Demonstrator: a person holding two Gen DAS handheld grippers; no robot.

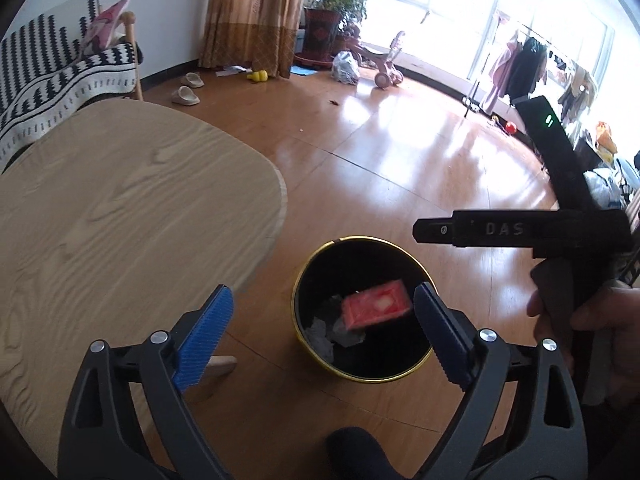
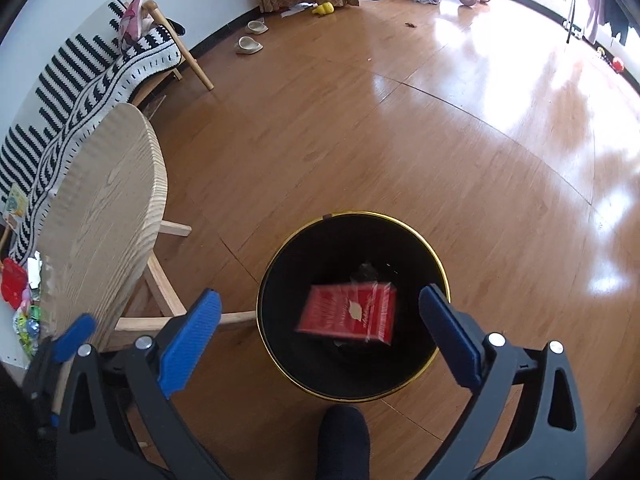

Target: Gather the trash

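On the wooden floor [image 2: 400, 140] beside the table [image 1: 120, 208], the black bin [image 2: 354, 394] contains the red box [image 2: 347, 314]. Your left gripper [image 1: 323, 334] and right gripper [image 2: 320, 338] stand wide, empty, above it.

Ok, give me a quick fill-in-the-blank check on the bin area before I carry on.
1. The red packet is over the open mouth of the black ____, which has a gold rim.
2. Both the left gripper and the right gripper have jaws that are ____, with nothing pressed between the pads.
3. The bin stands on the wooden ____ beside the light wood table.

Missing words: bin; open; floor
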